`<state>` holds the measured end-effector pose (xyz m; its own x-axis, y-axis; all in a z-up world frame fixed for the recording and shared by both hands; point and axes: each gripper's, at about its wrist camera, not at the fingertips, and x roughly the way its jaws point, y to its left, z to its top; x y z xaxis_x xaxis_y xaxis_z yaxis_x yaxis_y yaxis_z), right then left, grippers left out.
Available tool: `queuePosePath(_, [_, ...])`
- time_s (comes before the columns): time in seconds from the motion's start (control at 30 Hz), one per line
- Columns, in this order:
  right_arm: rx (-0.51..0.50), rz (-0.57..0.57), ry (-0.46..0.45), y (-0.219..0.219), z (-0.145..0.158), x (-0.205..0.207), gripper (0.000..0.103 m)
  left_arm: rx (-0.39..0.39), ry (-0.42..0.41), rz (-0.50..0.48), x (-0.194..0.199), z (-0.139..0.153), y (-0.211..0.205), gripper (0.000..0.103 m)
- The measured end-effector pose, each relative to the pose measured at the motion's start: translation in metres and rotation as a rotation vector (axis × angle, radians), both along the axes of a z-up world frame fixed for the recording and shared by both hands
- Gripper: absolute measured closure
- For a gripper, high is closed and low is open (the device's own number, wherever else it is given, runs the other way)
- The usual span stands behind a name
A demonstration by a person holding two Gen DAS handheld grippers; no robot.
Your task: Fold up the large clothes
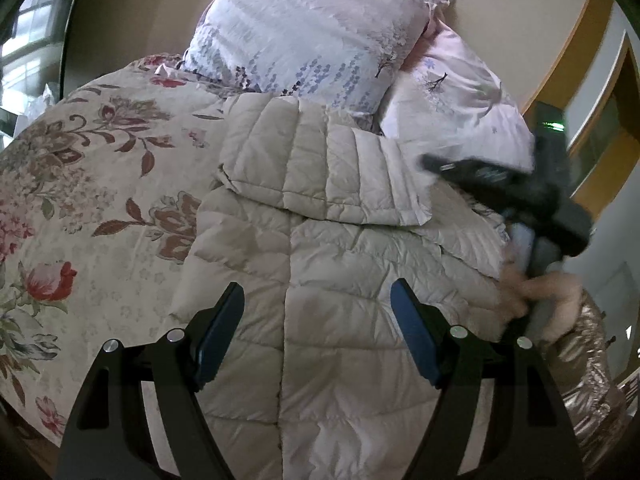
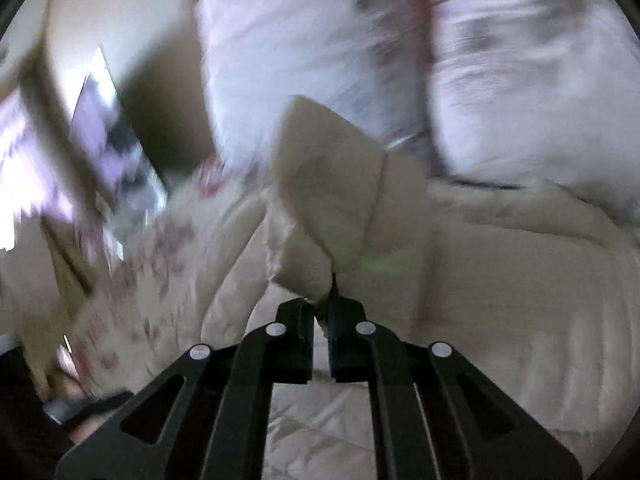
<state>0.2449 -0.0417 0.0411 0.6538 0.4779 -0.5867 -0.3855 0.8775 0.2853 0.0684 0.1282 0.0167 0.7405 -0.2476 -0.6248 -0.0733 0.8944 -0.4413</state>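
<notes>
the beige puffer jacket (image 1: 340, 280) is lying spread on the floral quilt (image 1: 88, 168) below two pillows (image 1: 304, 36). the left hand-held gripper (image 1: 316, 328) is hovering wide open over it, gripping nothing. the right hand-held gripper (image 2: 322, 312) is pinching a fold of the jacket tight.

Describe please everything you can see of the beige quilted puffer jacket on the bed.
The beige quilted puffer jacket looks like shiny, padded, stitched fabric with a centre seam running down it. It lies spread on the floral bedspread, below two pale pillows. A sleeve or flap is folded across its upper part. The right gripper is shut on a raised fold of it; this view is blurred. The left gripper hovers open above the lower part, its blue pads apart.
</notes>
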Motion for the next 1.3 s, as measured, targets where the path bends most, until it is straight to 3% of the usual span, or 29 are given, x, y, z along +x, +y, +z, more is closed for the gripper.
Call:
queuePosePath(0.17, [0.163, -0.211, 0.023, -0.076, 0.005, -0.004, 0.097, 0.016, 0.002, -0.007, 0.003, -0.001, -0.005, 0.027])
queuePosePath(0.4, [0.269, -0.361, 0.125, -0.119, -0.027, -0.012, 0.097, 0.052, 0.0, -0.009, 0.004, -0.002, -0.01, 0.026])
queuePosePath(0.6, [0.273, -0.443, 0.208, -0.131, -0.056, -0.025, 0.097, 0.073, 0.005, -0.009, 0.005, -0.004, -0.011, 0.026])
queuePosePath(0.73, [0.256, -0.484, 0.31, -0.138, -0.081, -0.018, 0.096, 0.075, 0.01, -0.012, 0.003, -0.003, -0.01, 0.026])
queuePosePath(0.83, [0.255, -0.486, 0.339, -0.142, -0.09, -0.011, 0.094, 0.088, 0.004, -0.004, -0.002, -0.001, -0.006, 0.026])
queuePosePath(0.93, [0.253, -0.47, 0.347, -0.148, -0.089, -0.014, 0.085, 0.097, 0.004, 0.012, -0.008, 0.0, 0.002, 0.025])
queuePosePath(1.13, [0.282, -0.453, 0.308, -0.179, -0.071, -0.044, 0.05, 0.109, 0.027, 0.041, -0.025, -0.001, 0.026, 0.025])
queuePosePath(1.3, [0.322, -0.445, 0.32, -0.233, -0.068, -0.089, 0.04, 0.07, 0.064, 0.027, -0.042, -0.008, 0.048, 0.025])
